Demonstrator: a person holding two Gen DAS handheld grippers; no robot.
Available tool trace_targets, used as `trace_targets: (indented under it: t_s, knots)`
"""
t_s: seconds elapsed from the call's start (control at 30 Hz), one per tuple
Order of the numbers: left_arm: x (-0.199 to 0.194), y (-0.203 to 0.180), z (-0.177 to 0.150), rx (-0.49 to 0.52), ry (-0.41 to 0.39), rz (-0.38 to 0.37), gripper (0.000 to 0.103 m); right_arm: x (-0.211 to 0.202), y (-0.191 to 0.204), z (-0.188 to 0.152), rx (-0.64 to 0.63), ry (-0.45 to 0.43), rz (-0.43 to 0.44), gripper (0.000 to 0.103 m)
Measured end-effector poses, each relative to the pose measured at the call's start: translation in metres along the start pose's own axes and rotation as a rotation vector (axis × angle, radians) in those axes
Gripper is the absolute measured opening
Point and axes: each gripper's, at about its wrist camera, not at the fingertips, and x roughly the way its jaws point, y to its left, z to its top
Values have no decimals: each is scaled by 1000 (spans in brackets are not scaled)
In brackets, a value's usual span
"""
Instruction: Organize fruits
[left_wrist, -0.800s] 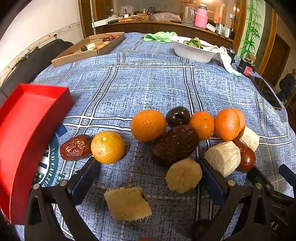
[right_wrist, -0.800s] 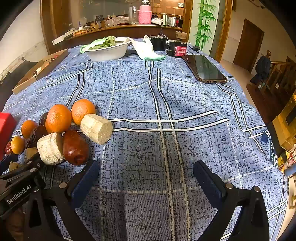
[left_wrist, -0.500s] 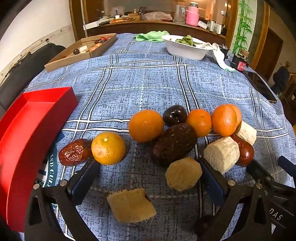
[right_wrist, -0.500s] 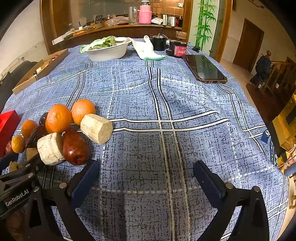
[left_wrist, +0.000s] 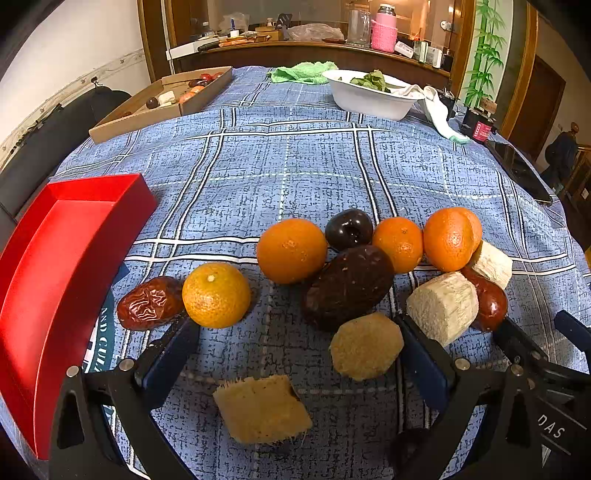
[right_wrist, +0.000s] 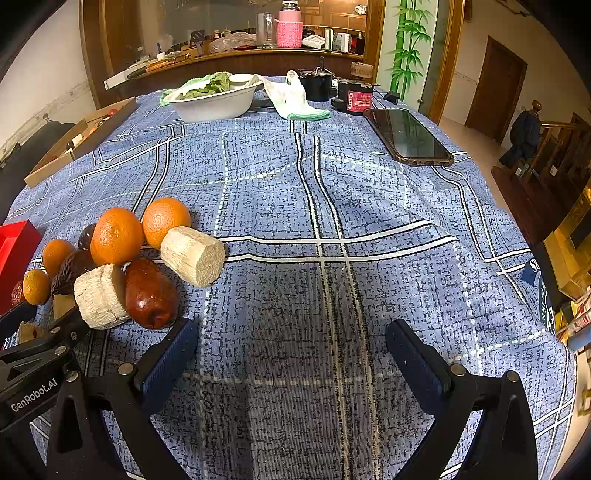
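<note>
Where the blue checked cloth (left_wrist: 295, 173) fills the near half of the table, the fruits lie in a loose cluster: a small orange (left_wrist: 216, 295) touching a wrinkled date (left_wrist: 149, 303) on the left, a bigger orange (left_wrist: 291, 250), a dark plum (left_wrist: 349, 229) and a brown avocado (left_wrist: 349, 286) in the middle, two cane pieces (left_wrist: 441, 306) and a glossy date (left_wrist: 489, 304) on the right. The left gripper (left_wrist: 295, 350) hangs over them with jaws apart, a yellow cube (left_wrist: 262, 408) and a round tan piece (left_wrist: 365, 345) between its fingers. A red tray (left_wrist: 55, 266) sits far left. The right gripper (right_wrist: 291, 358), jaws apart, holds nothing over bare cloth, the cluster to its left. A white bowl (right_wrist: 214, 103) and a phone (right_wrist: 406, 134) lie far off.
</note>
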Motion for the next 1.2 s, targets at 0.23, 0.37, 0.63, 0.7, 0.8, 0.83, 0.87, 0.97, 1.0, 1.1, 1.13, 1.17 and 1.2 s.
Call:
trace_targets:
  t_s: [0.23, 0.37, 0.63, 0.7, 0.8, 0.83, 0.87, 0.97, 1.0, 1.1, 1.13, 1.17, 1.2]
  knots:
    - [0, 0, 0, 0, 0, 0, 103, 0, 0, 0, 0, 0, 0, 103]
    - [0, 0, 0, 0, 1, 0, 103, 0, 0, 0, 0, 0, 0, 103]
    - [-4, 0, -3, 0, 0, 1, 103, 0, 0, 0, 0, 0, 0, 103]
    - [-4, 1, -3, 0, 1, 1, 103, 0, 0, 0, 0, 0, 0, 103]
    - [-5, 1, -3, -2, 1, -1, 103, 0, 0, 0, 0, 1, -1, 103]
    - [-5, 1, -3, -2, 1, -1, 103, 0, 0, 0, 0, 0, 0, 102]
    - [-5, 1, -3, -2, 0, -1, 103, 0, 0, 0, 0, 0, 0, 103]
    - [-5, 1, -4, -2, 1, -1, 103, 1, 0, 0, 0, 0, 0, 103]
    - [-5, 1, -4, -2, 0, -1, 103, 1, 0, 0, 0, 0, 0, 103]
    - [-5, 1, -4, -2, 0, -1, 103, 1, 0, 1, 0, 0, 0, 102]
    - [-5, 1, -4, -2, 0, -1, 103, 1, 0, 1, 0, 0, 0, 102]
    - [-5, 1, -4, -2, 0, -1, 103, 1, 0, 1, 0, 1, 0, 102]
    - [-5, 2, -4, -2, 0, -1, 103, 1, 0, 1, 0, 0, 0, 102]
